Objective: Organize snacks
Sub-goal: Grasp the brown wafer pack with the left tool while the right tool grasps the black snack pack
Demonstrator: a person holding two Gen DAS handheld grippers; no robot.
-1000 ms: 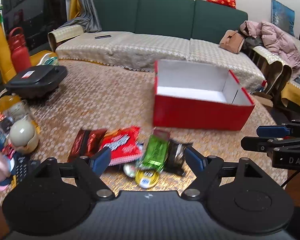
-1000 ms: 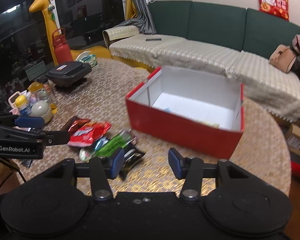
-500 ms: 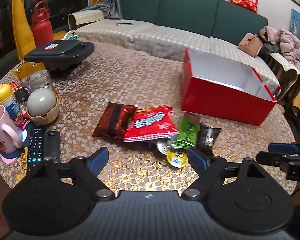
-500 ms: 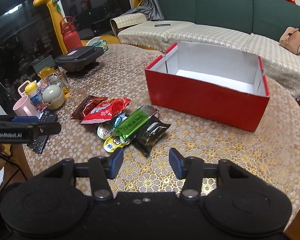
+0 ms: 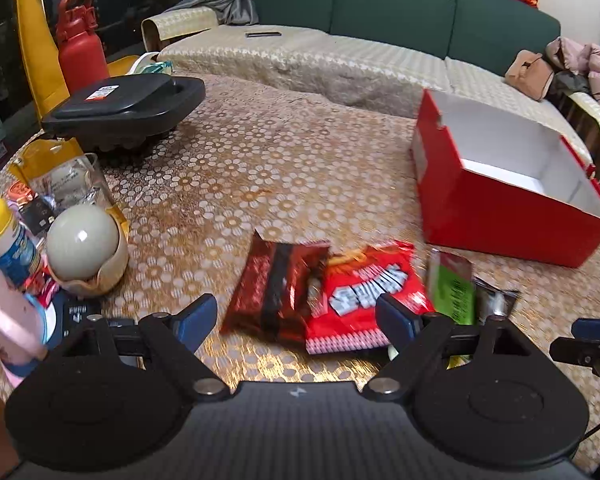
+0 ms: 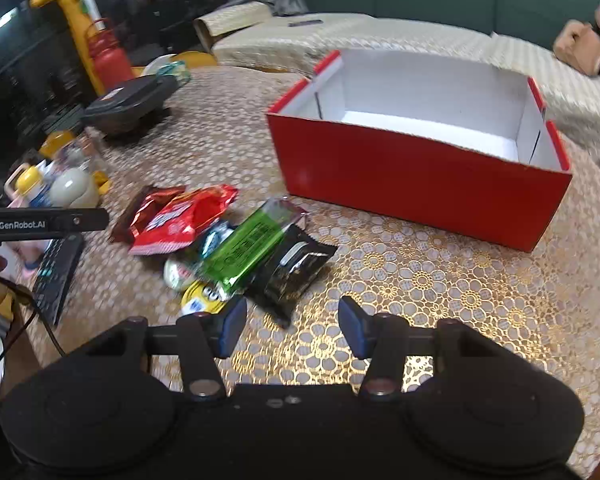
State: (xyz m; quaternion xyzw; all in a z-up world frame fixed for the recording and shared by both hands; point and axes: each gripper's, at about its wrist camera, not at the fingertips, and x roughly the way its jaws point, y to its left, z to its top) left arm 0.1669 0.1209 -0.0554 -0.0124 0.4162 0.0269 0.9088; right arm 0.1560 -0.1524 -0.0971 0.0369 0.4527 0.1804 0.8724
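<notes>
- Left wrist view: the left gripper [image 5: 296, 318] hangs over the near end of the snack pile with its jaws wide apart and nothing between them. The dark red packet [image 5: 276, 284] and the bright red bag [image 5: 364, 296] overlap right under it, so closing here could pinch both at once or drag one off the other.
- Same view: the green packet [image 5: 450, 288] and a black wrapper [image 5: 494, 300] lie tight against the red bag on its right; a sideways scrape could scatter them toward the table edge. Foil packets look slick and flat, hard to get a finger under.
- Same view: the red box [image 5: 500, 212] stands open, its white inside looking empty, well apart from the pile on the patterned tablecloth [image 5: 260, 160]. The pink mug [image 5: 8, 316] sits close to the left finger and could be knocked.
- Right wrist view: the right gripper [image 6: 292, 330] has its jaws partly apart, empty, just short of the black wrapper [image 6: 296, 268] and a small round yellow-lidded cup [image 6: 202, 300].
- Same view: the green packet [image 6: 252, 248] lies across other snacks; lifting one beneath would tip it. The other gripper's arm reaches in at the left, so both working the same pile risks a collision.
</notes>
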